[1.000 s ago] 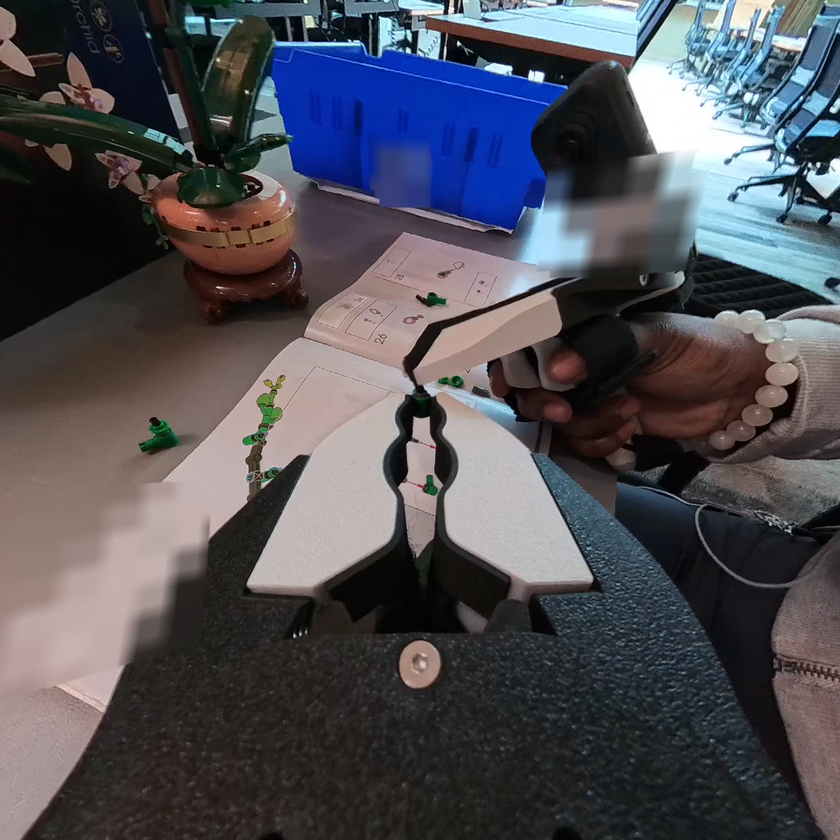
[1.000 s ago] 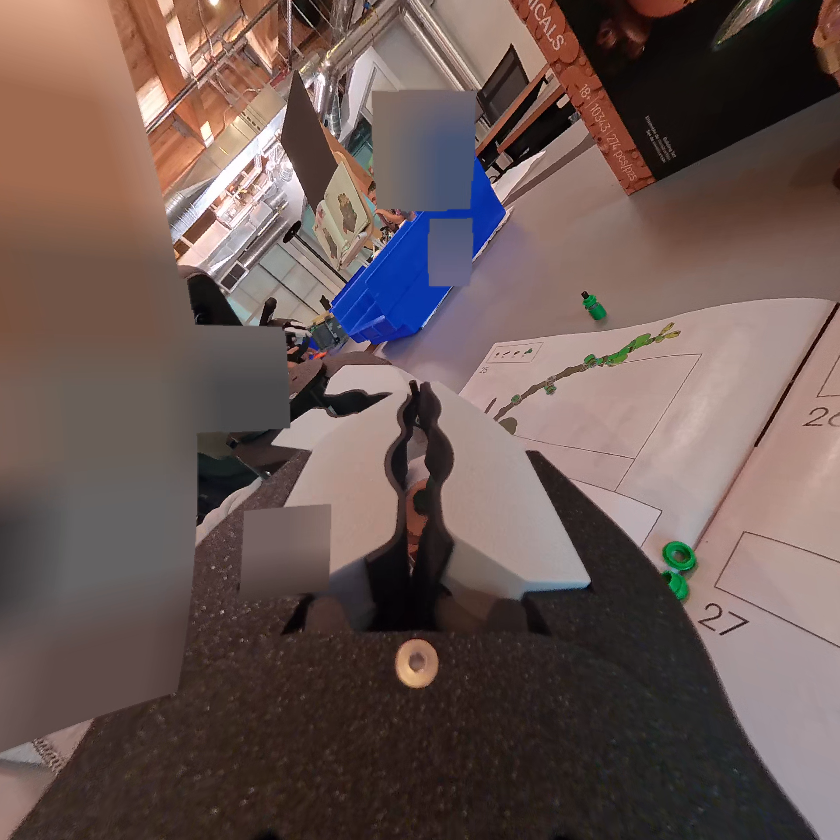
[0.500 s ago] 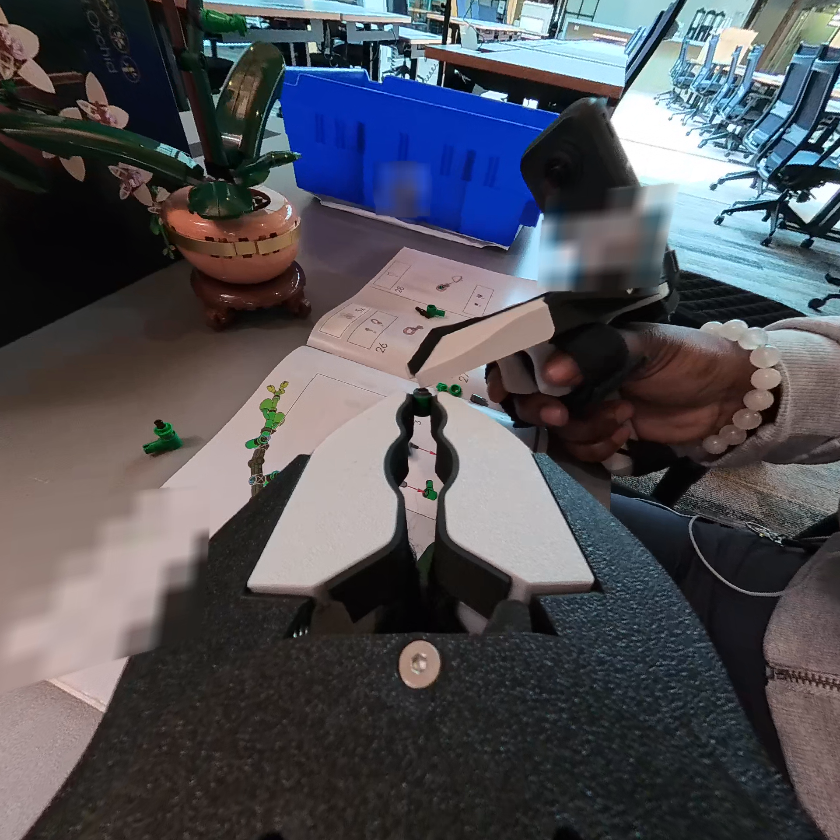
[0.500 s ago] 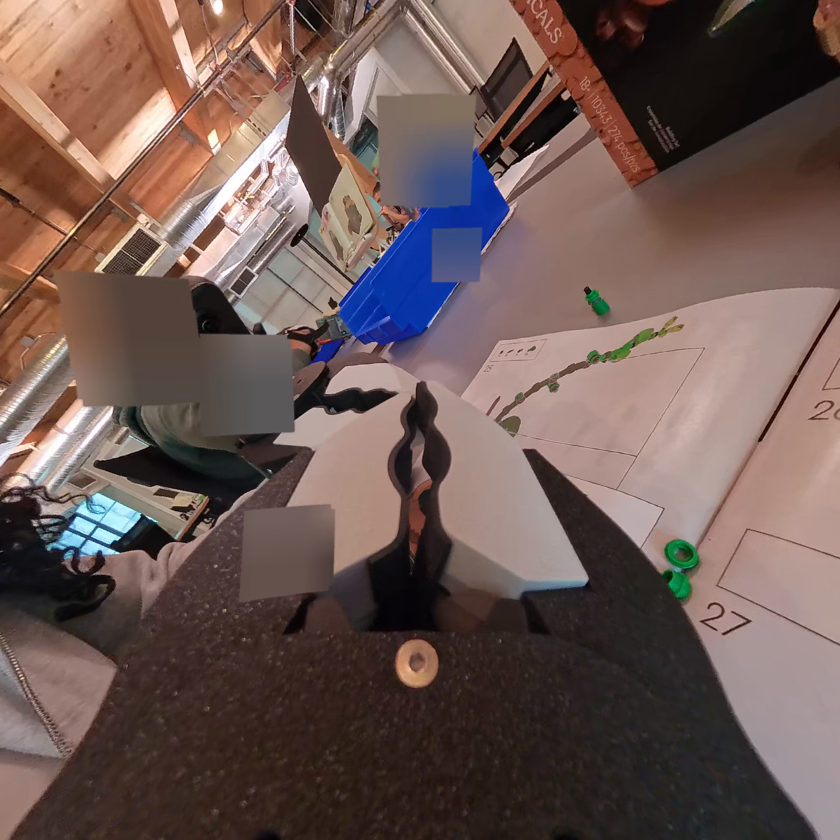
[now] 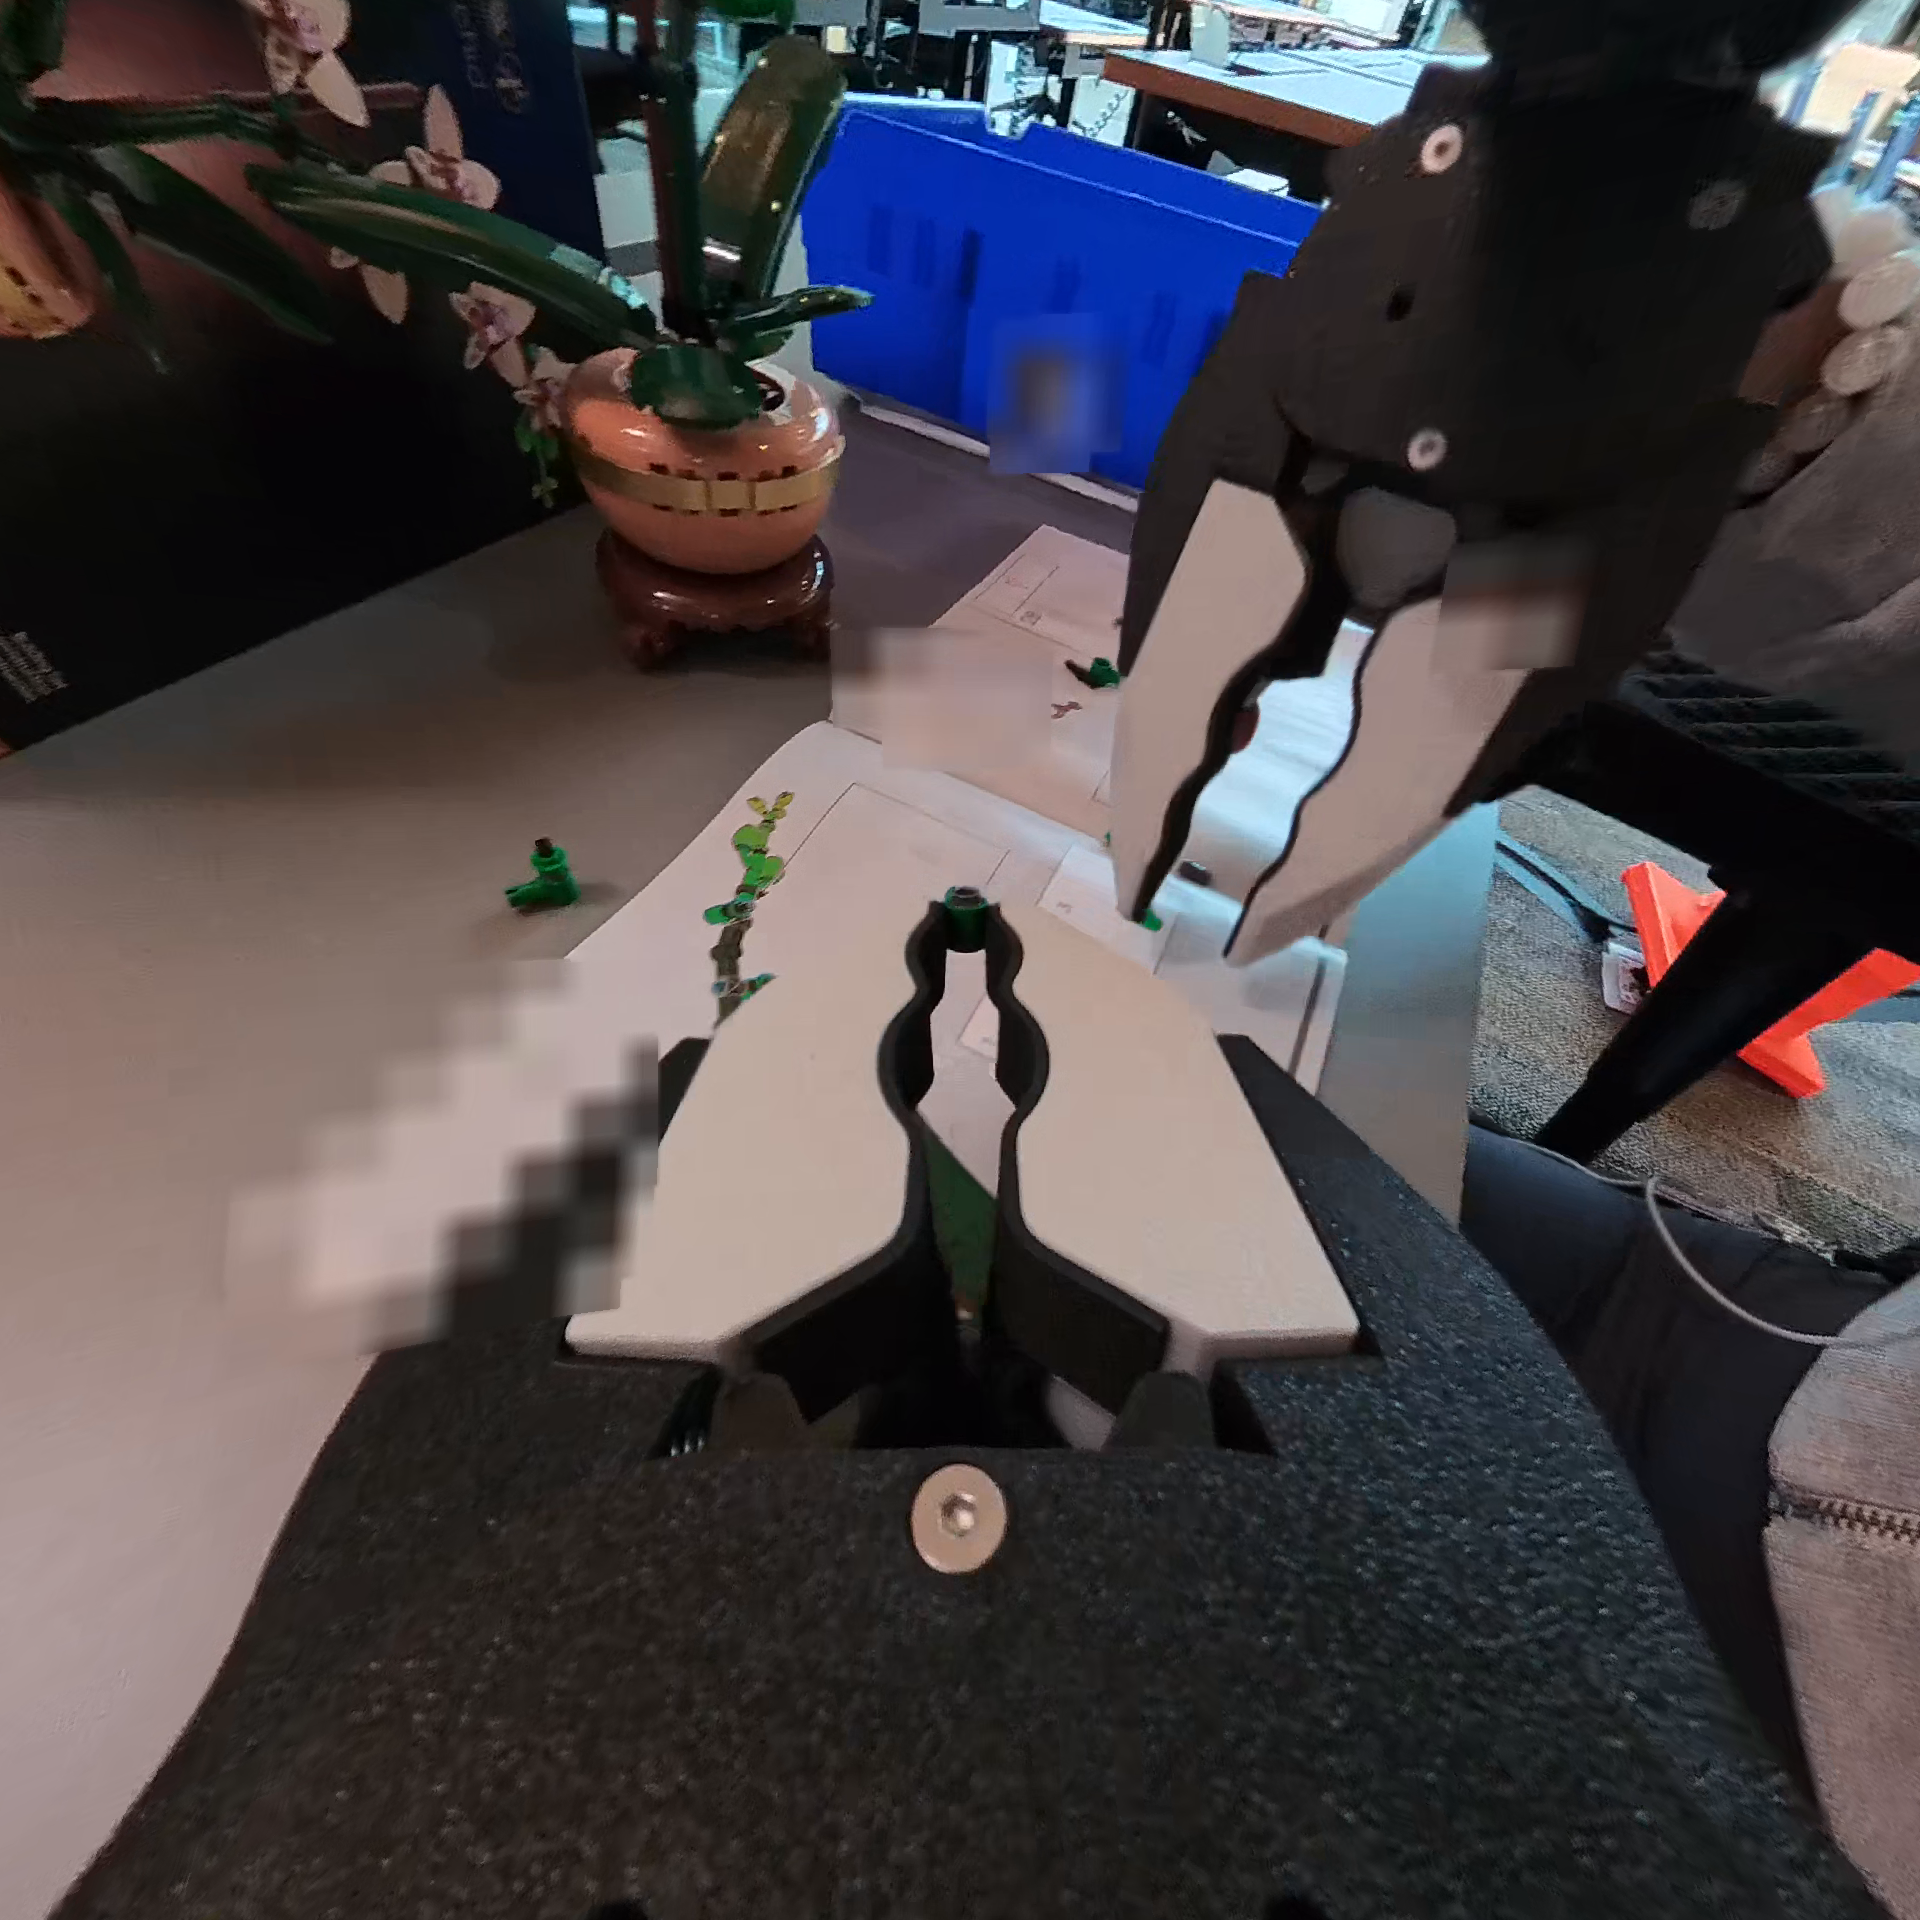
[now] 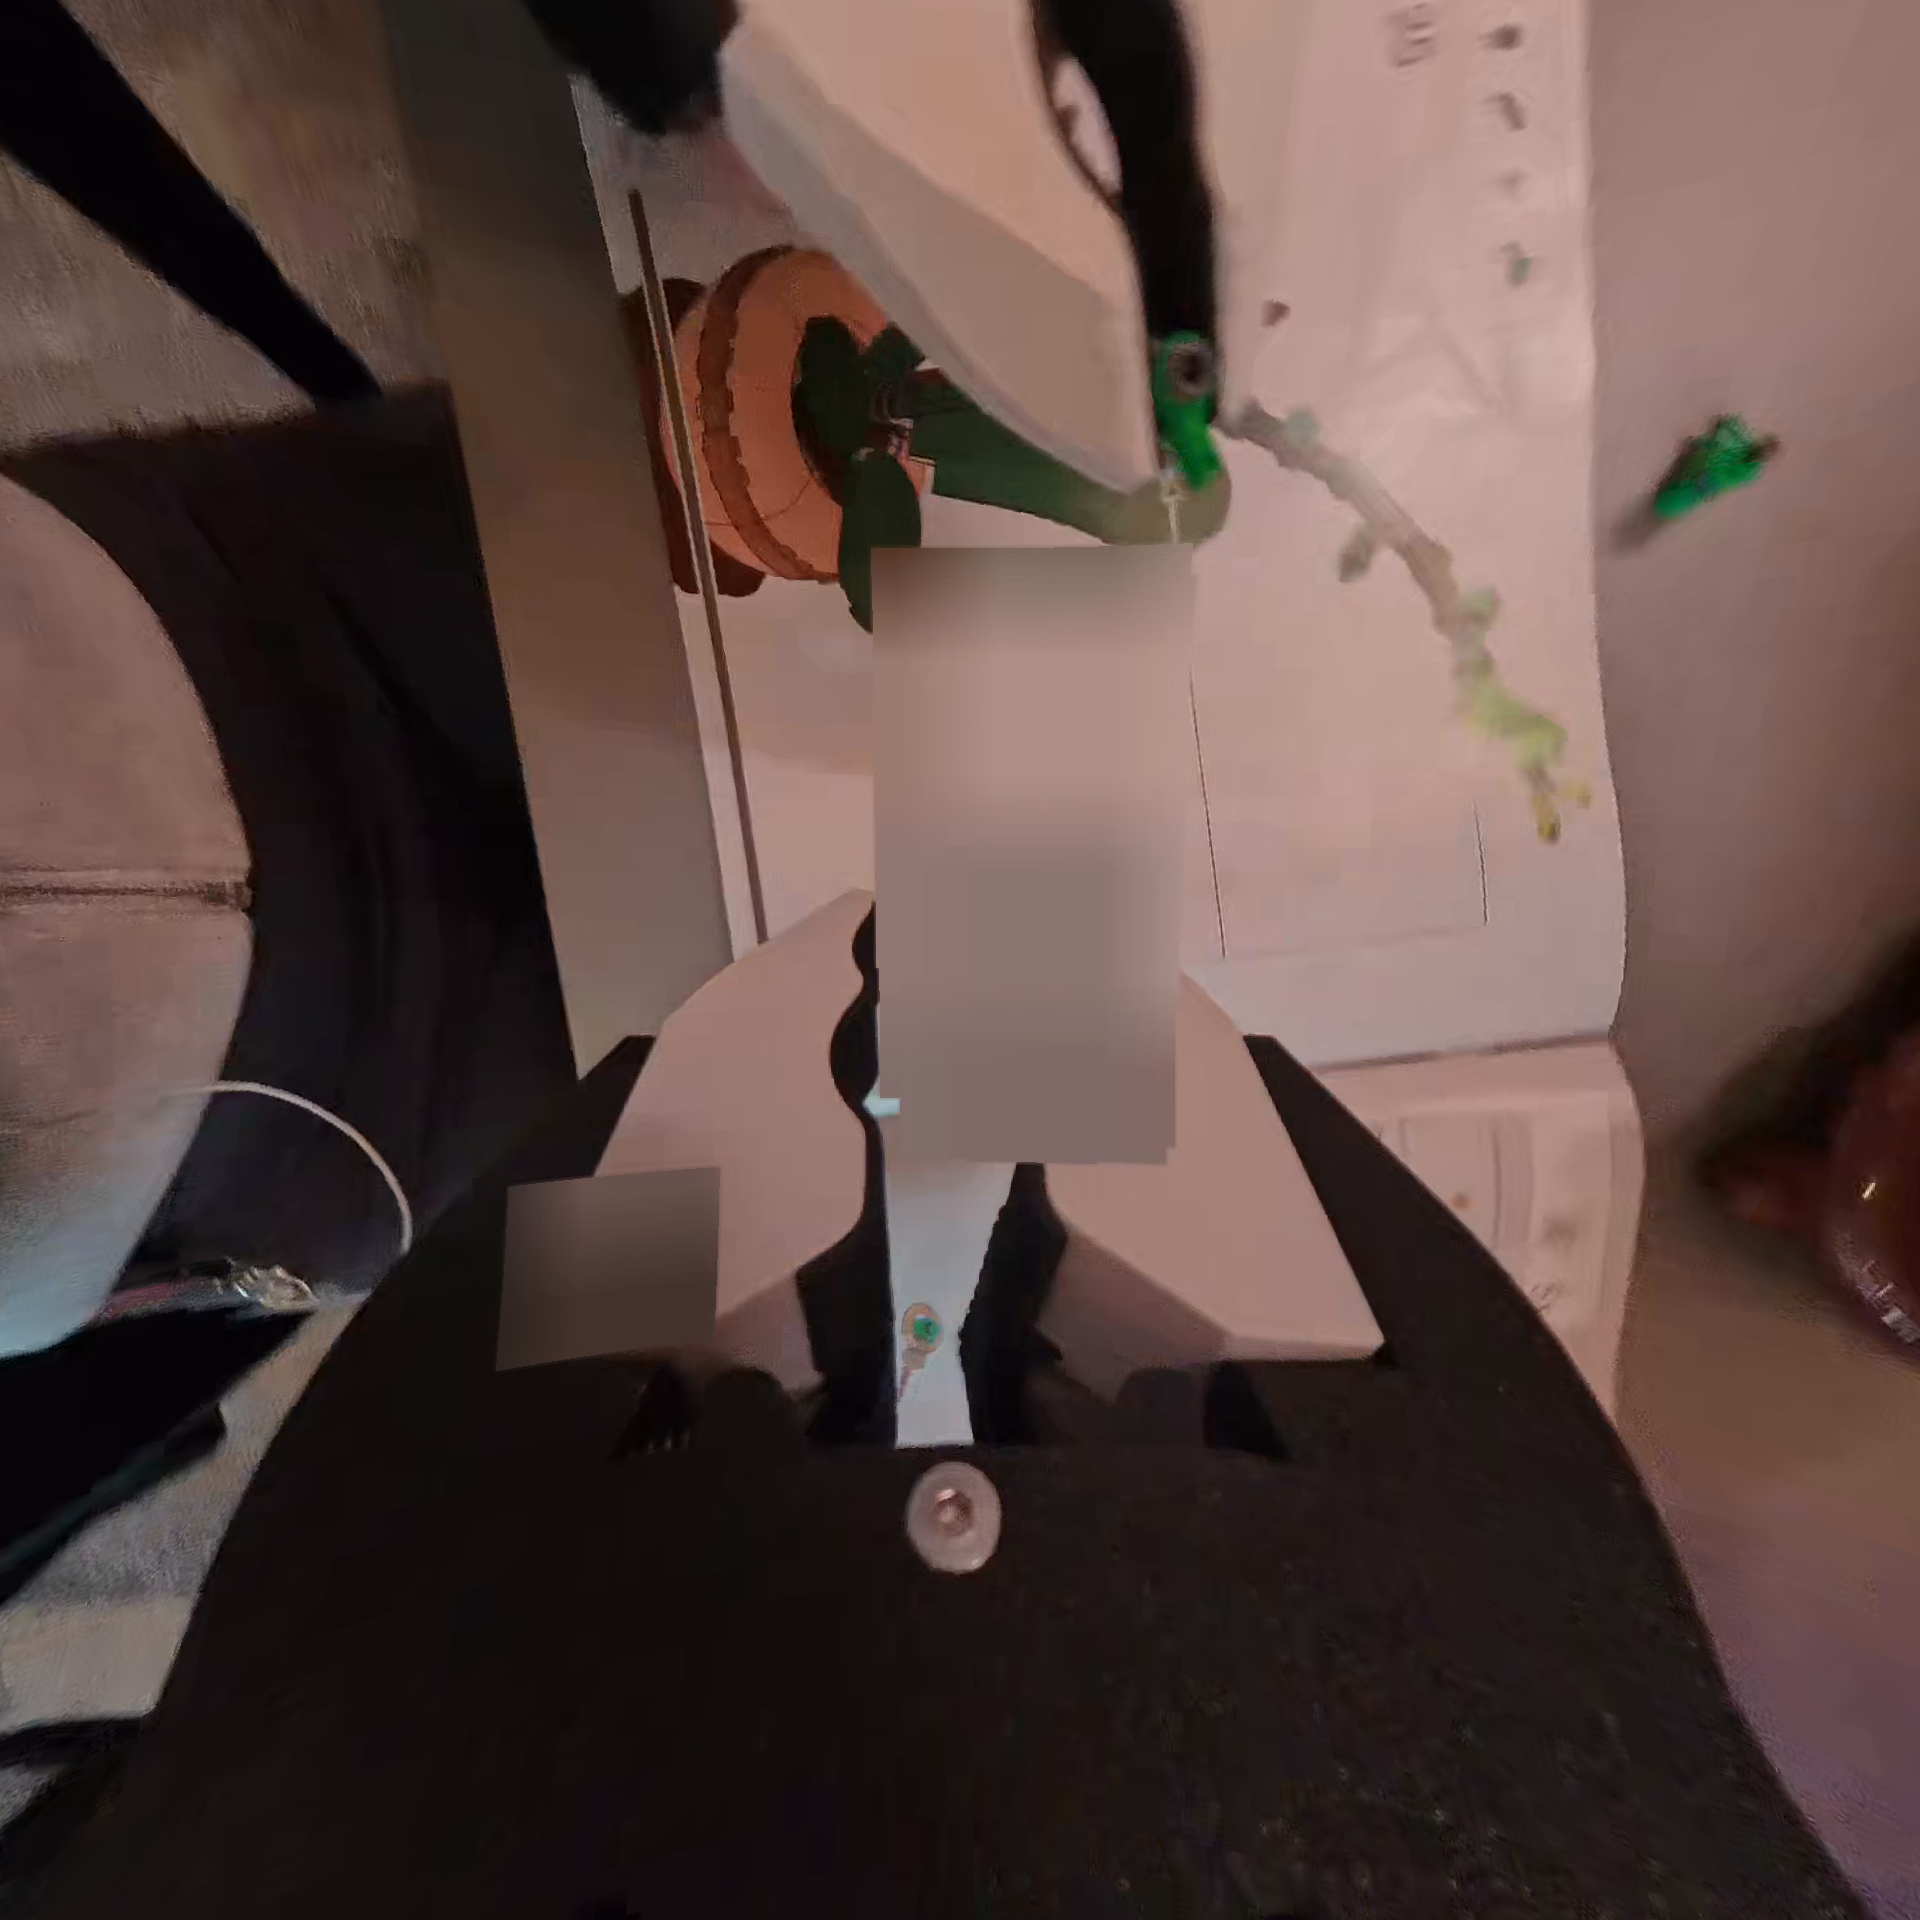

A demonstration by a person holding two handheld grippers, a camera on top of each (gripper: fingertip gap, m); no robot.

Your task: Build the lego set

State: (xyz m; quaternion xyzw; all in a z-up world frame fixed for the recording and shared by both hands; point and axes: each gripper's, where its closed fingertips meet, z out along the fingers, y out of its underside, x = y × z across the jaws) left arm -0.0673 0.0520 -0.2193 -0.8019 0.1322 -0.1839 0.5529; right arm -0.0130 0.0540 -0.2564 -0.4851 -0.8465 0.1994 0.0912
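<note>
Two grippers: left (image 5: 964,920) fingers pinch small green piece (image 5: 964,914); right (image 5: 1195,935) fingers spread, apparently over booklet edge (image 5: 1288,987)

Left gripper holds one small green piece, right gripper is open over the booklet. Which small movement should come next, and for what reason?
Probably lower the right gripper and close it on the small green piece at its fingertip; its jaws stand open while the left gripper already grips a green piece.

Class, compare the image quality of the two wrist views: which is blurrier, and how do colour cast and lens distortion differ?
Left wrist view: mostly sharp, daylight colours, the green piece in the left hand-held gripper crisp; only the right hand-held gripper is slightly smeared, and straight edges bow toward the corners. Right wrist view: motion blur throughout, a warm pinkish cast on the booklet, darker corners.
</note>
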